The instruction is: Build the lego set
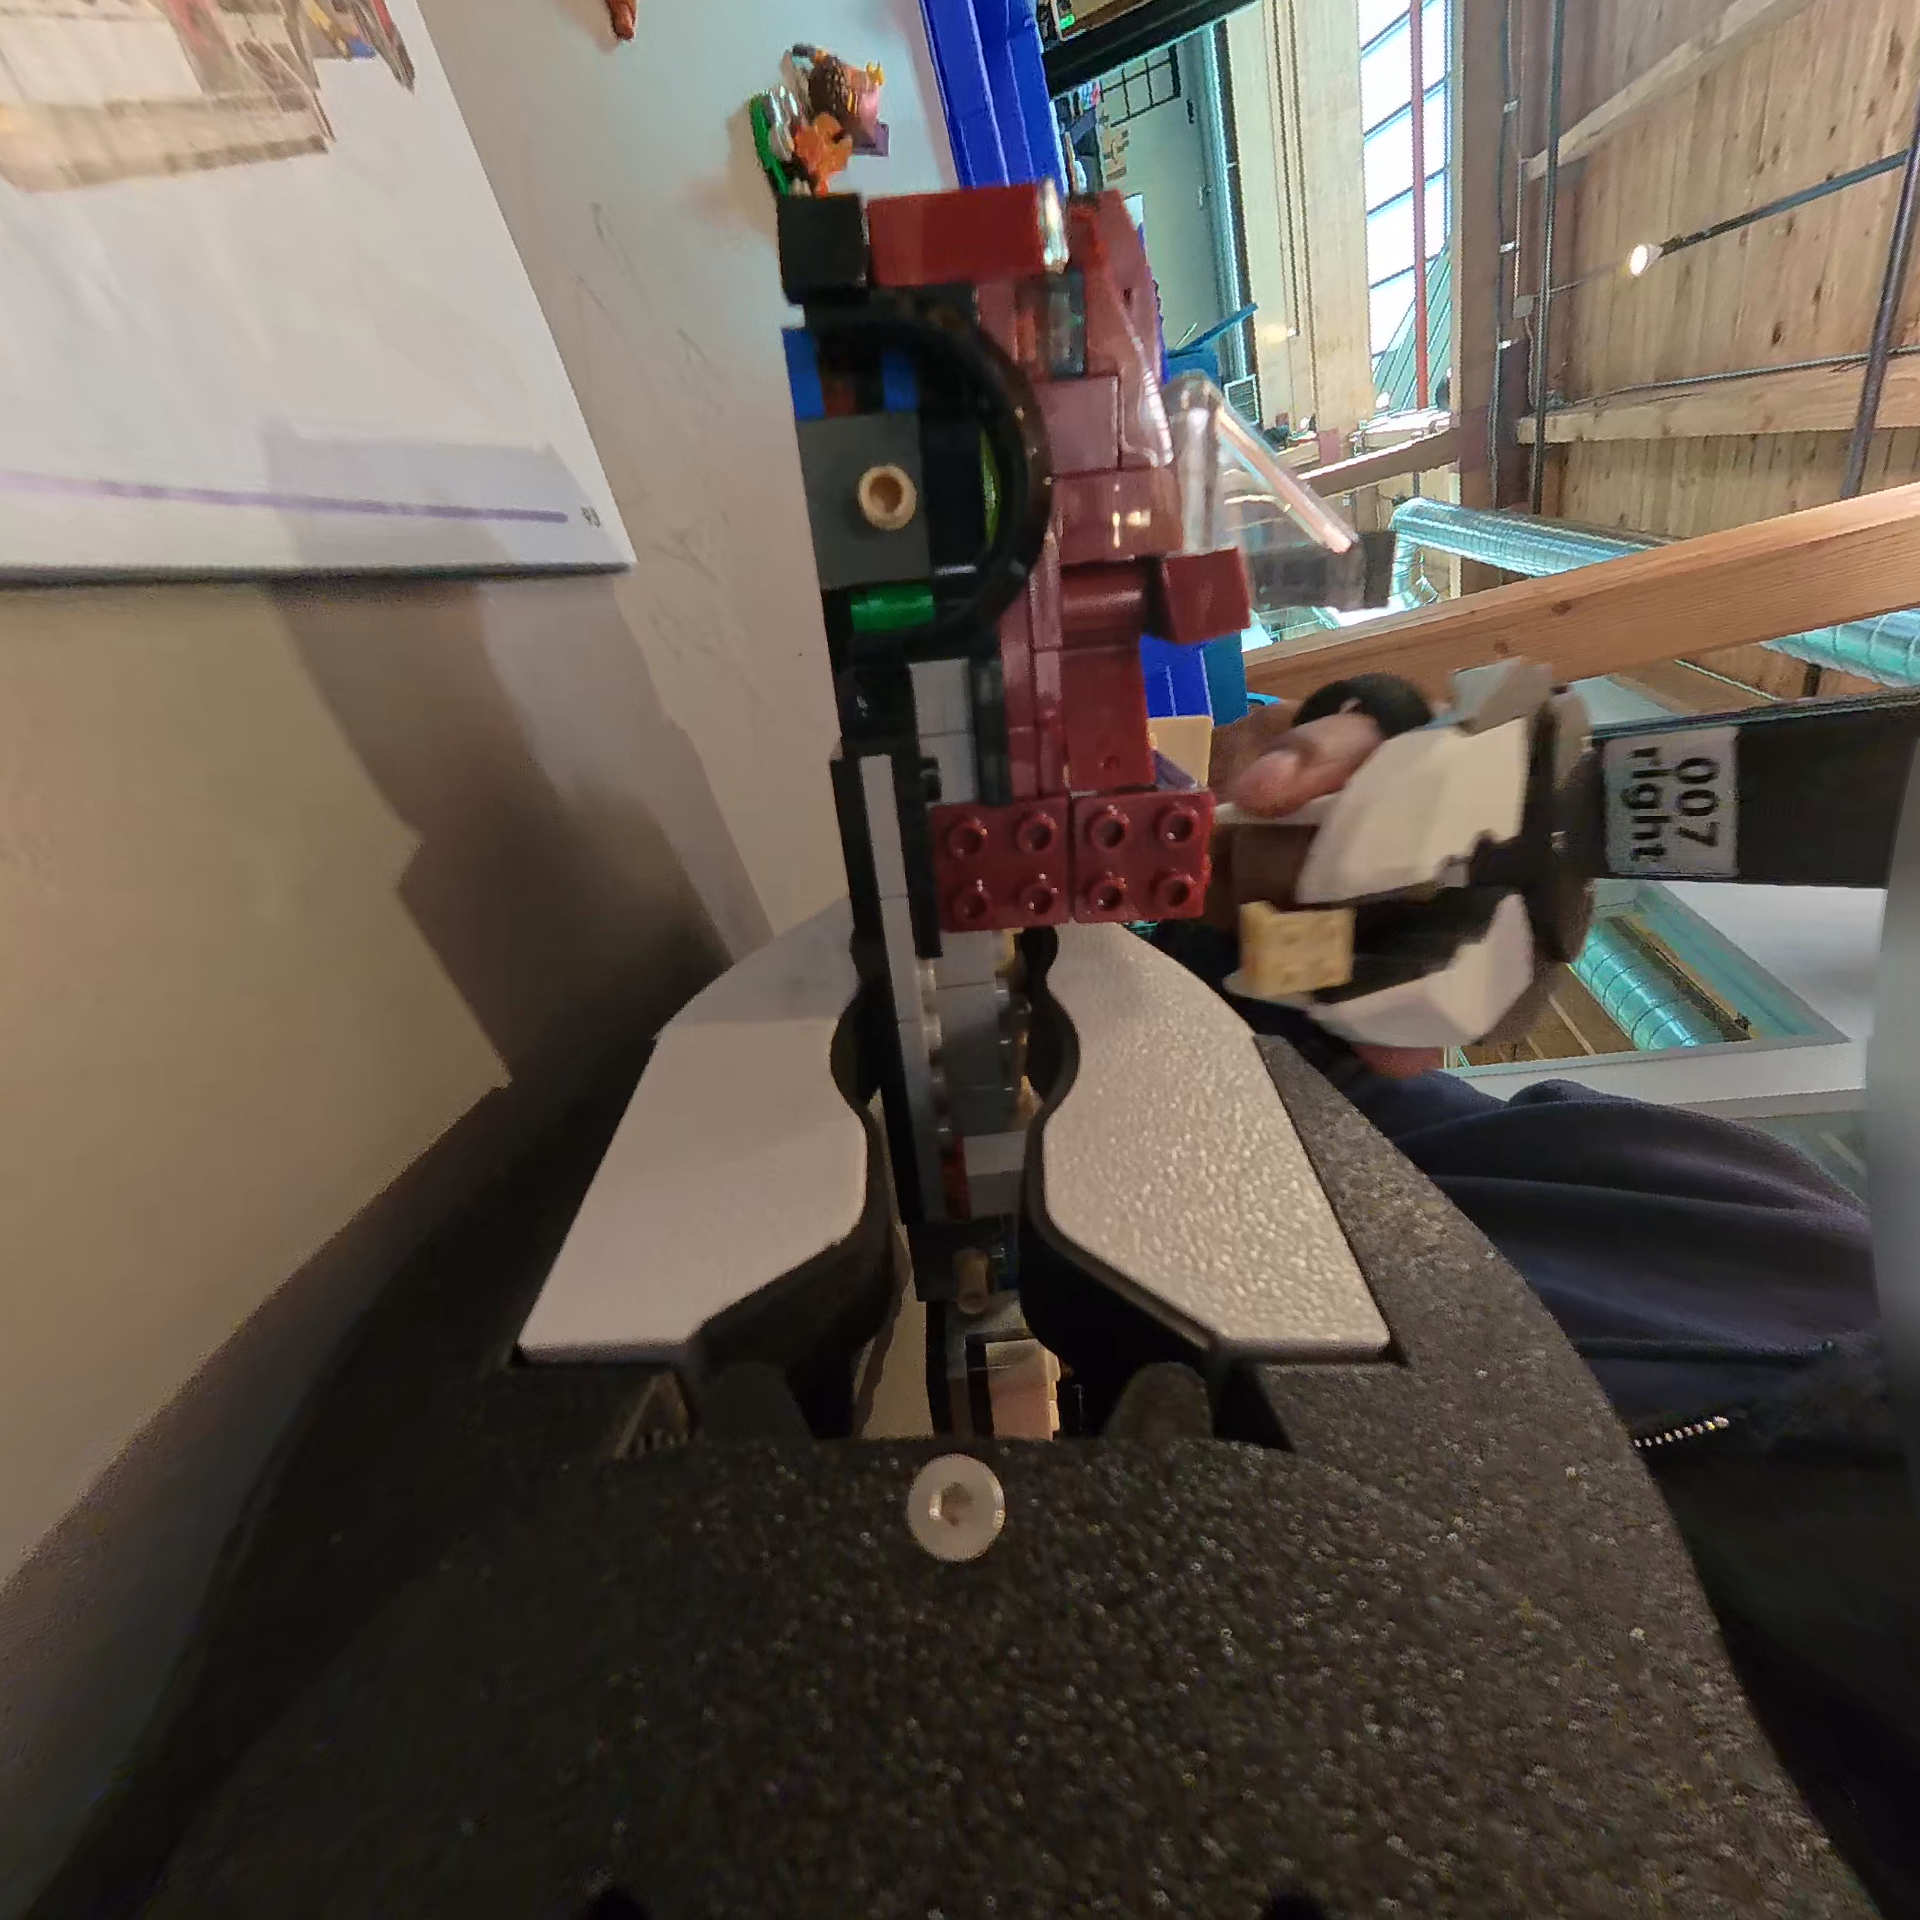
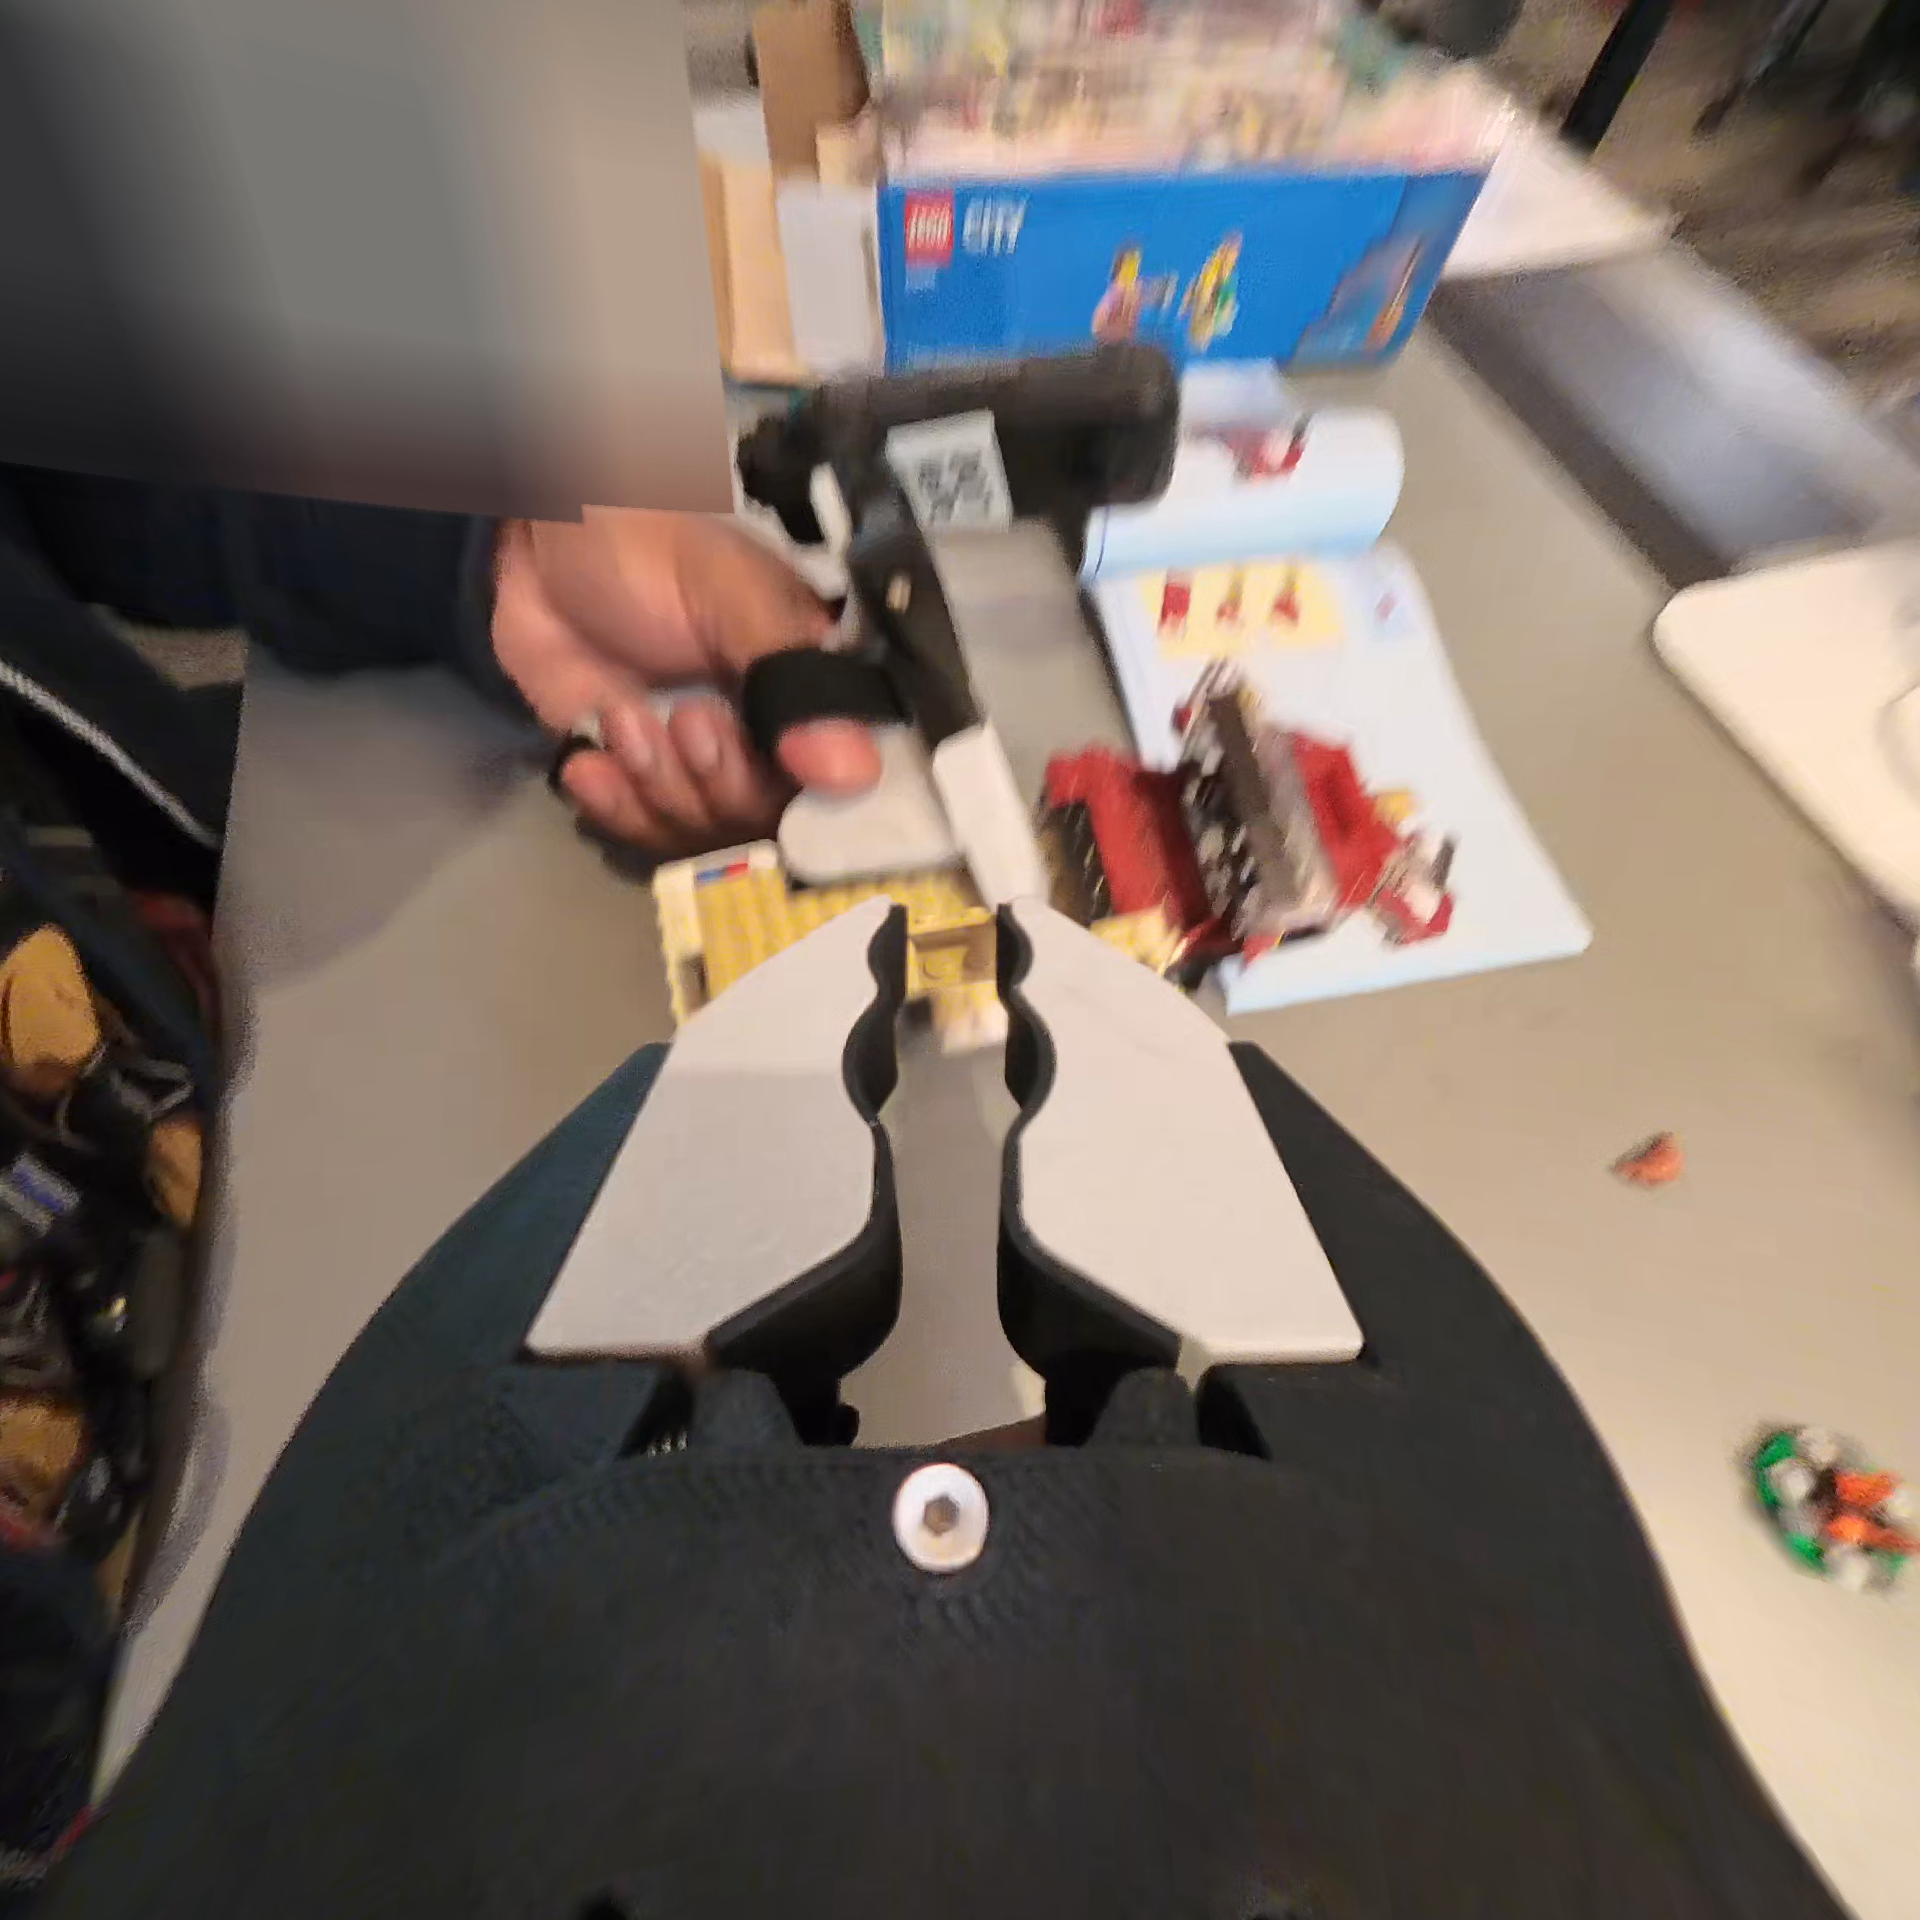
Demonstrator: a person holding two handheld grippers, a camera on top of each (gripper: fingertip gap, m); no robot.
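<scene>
Clamping a brick-built model [image 1: 997, 665] between its two grey fingers [image 1: 1174, 1132], the left gripper [image 1: 951, 997] holds the model by its thin grey-and-black base edge, the dark red body and a black ring standing out beyond the fingertips. From the right wrist view this same model [image 2: 1247, 831] shows as a blurred red and grey mass over an open instruction booklet [image 2: 1455, 727] lying on the grey counter [image 2: 1558, 1143].

The right gripper [image 2: 948, 935] has its fingers [image 2: 748, 1143] drawn narrow around a small tan brick piece [image 2: 951, 961], with the pads against its sides. In the left wrist view that tan piece [image 1: 1294, 951] sits between the white fingertips just beside the model's dark red studded plates [image 1: 1070, 857].

A tan studded plate [image 2: 727, 914] lies on the counter below the left gripper's fingers. A hand [image 2: 665, 665] grips the left tool's handle. A blue box [image 2: 1143, 270] stands at the far side, and a small heap of mixed loose pieces [image 2: 1829, 1507] lies off to the right.
</scene>
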